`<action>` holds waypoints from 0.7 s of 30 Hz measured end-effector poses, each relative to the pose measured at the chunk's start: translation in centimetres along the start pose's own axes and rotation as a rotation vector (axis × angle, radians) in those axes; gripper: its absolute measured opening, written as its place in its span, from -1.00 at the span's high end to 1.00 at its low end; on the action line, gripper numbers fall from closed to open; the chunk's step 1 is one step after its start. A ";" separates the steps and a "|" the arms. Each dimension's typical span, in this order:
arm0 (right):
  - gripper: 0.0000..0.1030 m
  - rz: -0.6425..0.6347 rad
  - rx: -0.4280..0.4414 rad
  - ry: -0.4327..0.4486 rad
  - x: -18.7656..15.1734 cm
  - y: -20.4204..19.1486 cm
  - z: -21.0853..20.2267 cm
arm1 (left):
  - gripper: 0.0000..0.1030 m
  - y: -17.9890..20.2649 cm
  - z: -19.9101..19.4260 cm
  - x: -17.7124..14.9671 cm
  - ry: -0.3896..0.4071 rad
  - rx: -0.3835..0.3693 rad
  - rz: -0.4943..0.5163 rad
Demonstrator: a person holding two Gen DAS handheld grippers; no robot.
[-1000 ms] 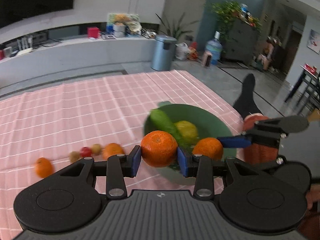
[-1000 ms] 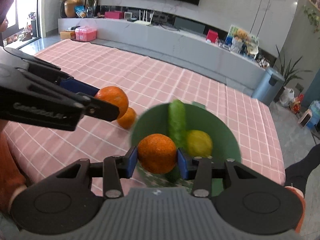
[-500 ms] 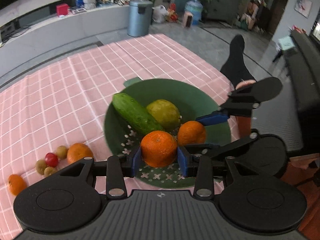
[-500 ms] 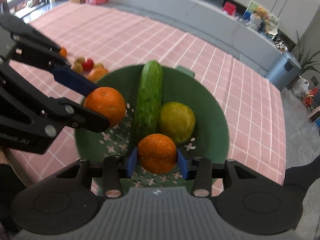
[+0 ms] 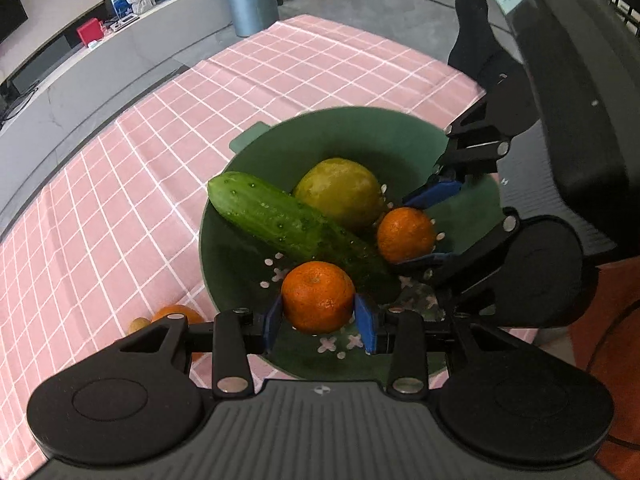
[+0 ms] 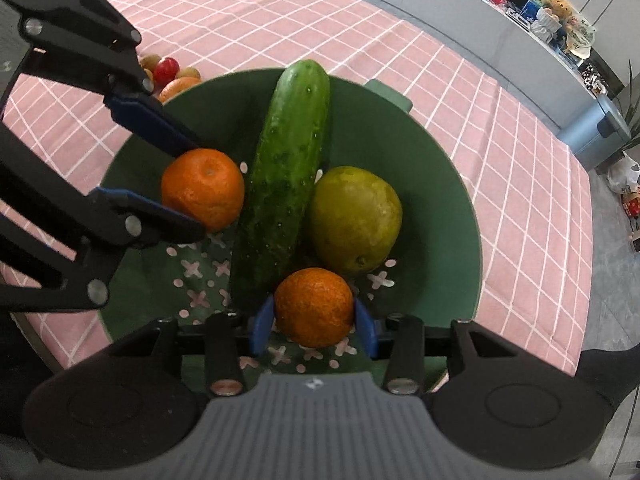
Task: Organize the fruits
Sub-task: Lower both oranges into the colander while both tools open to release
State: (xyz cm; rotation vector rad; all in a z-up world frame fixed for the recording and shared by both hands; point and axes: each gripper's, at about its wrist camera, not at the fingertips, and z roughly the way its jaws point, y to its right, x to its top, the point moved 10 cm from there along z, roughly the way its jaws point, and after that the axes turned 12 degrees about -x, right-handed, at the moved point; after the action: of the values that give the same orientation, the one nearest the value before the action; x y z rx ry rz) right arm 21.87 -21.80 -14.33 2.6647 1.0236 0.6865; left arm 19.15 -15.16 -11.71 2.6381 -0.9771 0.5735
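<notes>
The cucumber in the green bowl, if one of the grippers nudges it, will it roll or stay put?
The cucumber is round-sided, so it could roll. It looks wedged, though: the pear lies against one side, and its far end rests up on the green bowl wall. It appears firm, so it would probably shift whole.

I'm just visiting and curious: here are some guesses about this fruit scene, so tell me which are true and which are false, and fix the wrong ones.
1. Each claw grips an orange. True: the left claw holds the left orange, and the right claw holds the right orange.
2. The green bowl is empty. False: a cucumber and a yellow-green pear lie in it.
3. The cucumber lies between the two oranges in the right claw's view. True.
4. The tablecloth is plain blue. False: it is pink with white checks.
5. All fruit is over the bowl. False: small fruits remain on the cloth.
</notes>
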 end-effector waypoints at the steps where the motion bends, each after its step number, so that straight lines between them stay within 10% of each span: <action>1: 0.21 0.001 0.002 -0.001 0.0 -0.1 0.0 | 0.13 0.0 0.2 -0.1 -0.005 0.003 -0.002; 21: -0.09 0.151 -0.005 0.117 1.8 -0.8 -5.6 | -0.02 -1.4 -6.2 -1.3 0.156 0.013 -0.104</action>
State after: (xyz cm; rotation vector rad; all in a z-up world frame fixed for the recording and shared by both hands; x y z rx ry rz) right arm 19.84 -19.83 -9.05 2.7468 0.8516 0.8835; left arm 17.55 -11.05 -6.97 2.5915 -0.7886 0.7499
